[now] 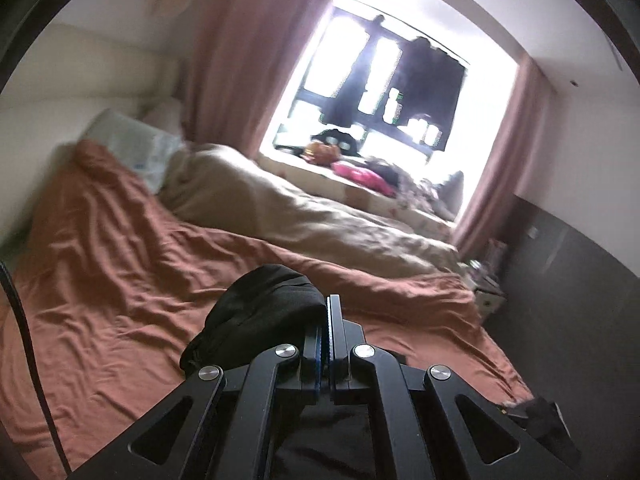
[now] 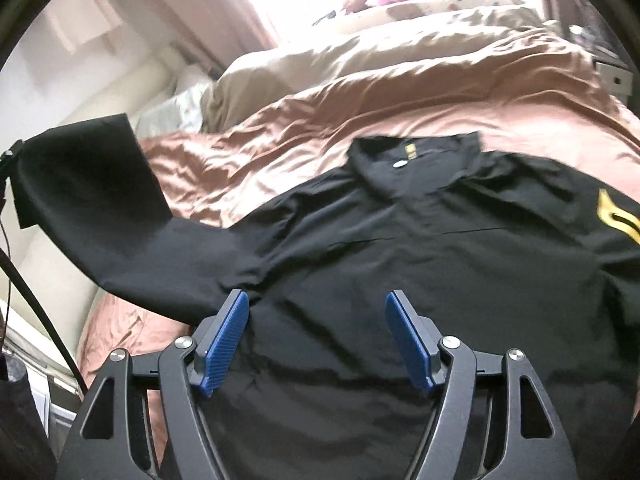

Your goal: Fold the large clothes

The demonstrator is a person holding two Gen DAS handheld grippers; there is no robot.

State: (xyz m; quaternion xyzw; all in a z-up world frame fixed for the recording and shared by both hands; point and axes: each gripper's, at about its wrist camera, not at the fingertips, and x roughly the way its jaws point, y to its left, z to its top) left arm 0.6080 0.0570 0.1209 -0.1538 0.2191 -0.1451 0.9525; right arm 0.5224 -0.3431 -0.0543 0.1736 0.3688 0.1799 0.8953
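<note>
So the left gripper (image 1: pixel 329 320) had its jaws pinched together on a bunched-up bit of black fabric, which was the sleeve (image 2: pixel 92 184) of the black shirt (image 2: pixel 400 264). From the right wrist view you could see that sleeve lifted up off the bed and stretched out toward the left edge, hanging in the air while the rest of the shirt lay flat.

The right gripper (image 2: pixel 316 336) was hovering over the shirt's lower body with its jaws wide apart, blue pads (image 2: pixel 226 336) showing, nothing between them.

The shirt itself was spread front-up across the rust-orange bedsheet (image 1: pixel 120 260), collar (image 2: pixel 412 160) pointing away from the camera, with a little yellow tag inside the neck and a gold emblem (image 2: pixel 616 220) on the far right side.

Further out, a beige duvet (image 1: pixel 280 208) was heaped beside the orange sheet, a pale pillow (image 1: pixel 132 140) sat up at the head end, and pink curtains (image 1: pixel 248 60) framed a bright window (image 1: pixel 400 72) with a cluttered sill. Everything back there was pretty blurry
</note>
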